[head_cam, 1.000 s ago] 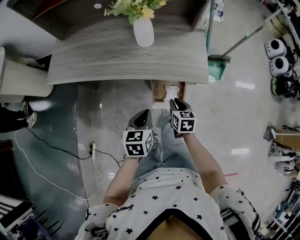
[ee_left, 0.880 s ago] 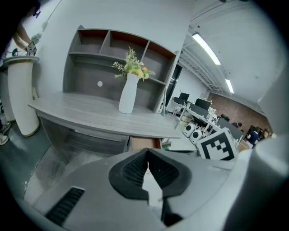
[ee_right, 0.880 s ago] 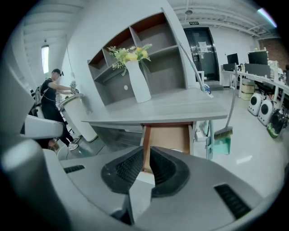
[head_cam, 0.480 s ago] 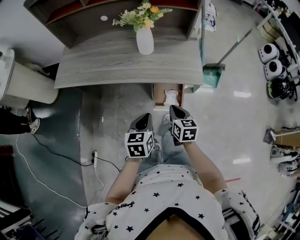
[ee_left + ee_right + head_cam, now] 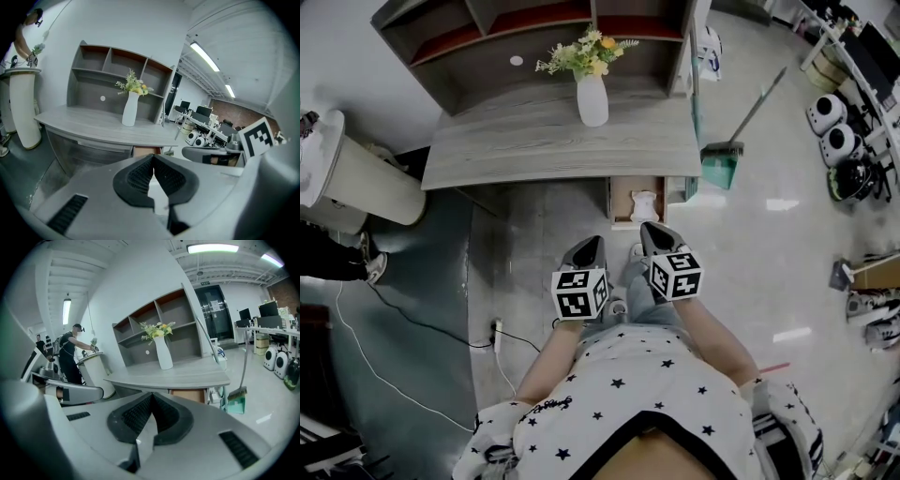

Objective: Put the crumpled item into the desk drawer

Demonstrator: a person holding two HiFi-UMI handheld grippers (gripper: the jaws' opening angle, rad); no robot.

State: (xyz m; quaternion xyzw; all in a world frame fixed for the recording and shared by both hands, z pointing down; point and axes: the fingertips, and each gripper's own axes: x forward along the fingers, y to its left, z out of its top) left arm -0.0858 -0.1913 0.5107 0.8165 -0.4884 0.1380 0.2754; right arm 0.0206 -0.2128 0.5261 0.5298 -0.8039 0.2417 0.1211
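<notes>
The room is a wide office space with a glossy pale floor (image 5: pixel 750 244) that throws back the ceiling lights, a broom and dustpan (image 5: pixel 724 155) leaning by the desk's right end, and a white pedestal (image 5: pixel 356 178) off to the left. The grey wood-grain desk (image 5: pixel 553 141) carries an open shelf unit (image 5: pixel 487 37) and a white vase (image 5: pixel 592 98) of flowers; its top is otherwise bare. Under its right part the drawer (image 5: pixel 622 199) stands pulled out, and the crumpled item (image 5: pixel 644 204), a small white wad, lies inside it, so the placing looks done and the drawer is not yet pushed in. The wad looks light, soft and springy; it should give under a pinch across its middle, with no risk of breaking. The left gripper (image 5: pixel 586 251) and right gripper (image 5: pixel 654 234) hang side by side above the person's legs, well back from the drawer, each with its ridged pads pressed together and nothing between them.
</notes>
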